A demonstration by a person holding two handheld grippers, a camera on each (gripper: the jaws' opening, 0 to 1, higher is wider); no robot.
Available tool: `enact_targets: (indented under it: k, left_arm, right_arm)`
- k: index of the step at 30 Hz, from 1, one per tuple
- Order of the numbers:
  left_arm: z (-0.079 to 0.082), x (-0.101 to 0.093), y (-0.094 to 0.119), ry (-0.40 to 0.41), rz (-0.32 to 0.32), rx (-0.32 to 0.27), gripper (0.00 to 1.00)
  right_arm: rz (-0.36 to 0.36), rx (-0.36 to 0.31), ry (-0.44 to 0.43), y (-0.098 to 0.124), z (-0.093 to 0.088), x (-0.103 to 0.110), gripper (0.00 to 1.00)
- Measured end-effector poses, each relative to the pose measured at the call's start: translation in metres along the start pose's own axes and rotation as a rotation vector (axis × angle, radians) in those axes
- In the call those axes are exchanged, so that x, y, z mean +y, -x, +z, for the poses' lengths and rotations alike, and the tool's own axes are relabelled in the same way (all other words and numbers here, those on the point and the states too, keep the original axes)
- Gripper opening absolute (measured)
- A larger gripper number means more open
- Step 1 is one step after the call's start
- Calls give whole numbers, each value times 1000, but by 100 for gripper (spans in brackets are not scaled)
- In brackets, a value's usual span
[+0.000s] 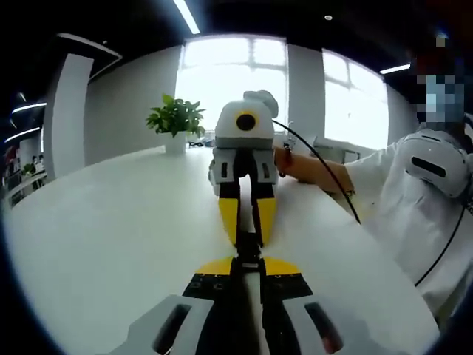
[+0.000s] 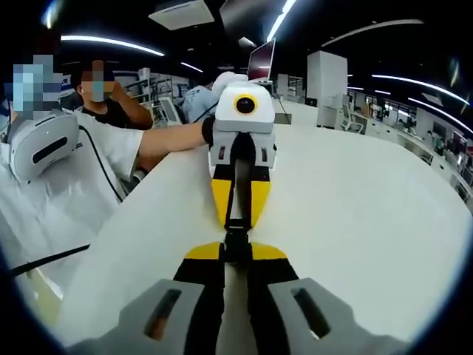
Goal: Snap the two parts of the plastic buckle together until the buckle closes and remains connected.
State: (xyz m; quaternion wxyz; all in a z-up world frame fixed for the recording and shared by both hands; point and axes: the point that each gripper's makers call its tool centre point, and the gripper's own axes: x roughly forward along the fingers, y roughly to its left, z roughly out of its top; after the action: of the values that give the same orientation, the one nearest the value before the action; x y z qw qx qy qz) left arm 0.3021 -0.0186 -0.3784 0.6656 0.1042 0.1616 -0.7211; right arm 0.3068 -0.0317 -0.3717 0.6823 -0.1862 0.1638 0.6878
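Note:
The black plastic buckle (image 1: 248, 250) is pinched between two grippers that meet nose to nose over the white table (image 1: 111, 222). My left gripper (image 1: 247, 262) rises from the bottom, shut on the near buckle part. Facing it, my right gripper (image 1: 247, 238) is shut on the far part. In the right gripper view the buckle (image 2: 236, 241) sits between my right gripper (image 2: 236, 251) and the left gripper (image 2: 238, 225). The two parts touch; whether they are latched is hidden by the yellow tips.
A potted plant (image 1: 175, 118) stands at the table's far edge. A person in a white shirt (image 1: 399, 192) sits along the table's side, arms reaching in, with a black cable (image 1: 325, 170) trailing. Another seated person (image 2: 111, 103) and a monitor (image 2: 262, 59) are behind.

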Motion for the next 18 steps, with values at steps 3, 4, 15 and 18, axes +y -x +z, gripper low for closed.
enact_targets:
  k: [3, 4, 15, 18]
  left_arm:
    - [0, -3, -4, -2, -8, 6, 9]
    - [-1, -3, -3, -5, -8, 6, 9]
    - [-2, 1, -4, -30, -1, -10, 10]
    - [-1, 2, -4, -30, 0, -12, 10]
  right_arm:
    - [2, 7, 10, -5, 1, 0, 8]
    - [-5, 17, -3, -7, 1, 0, 8]
    - [-58, 4, 4, -8, 2, 0, 10]
    - [-42, -12, -21, -6, 3, -3, 10]
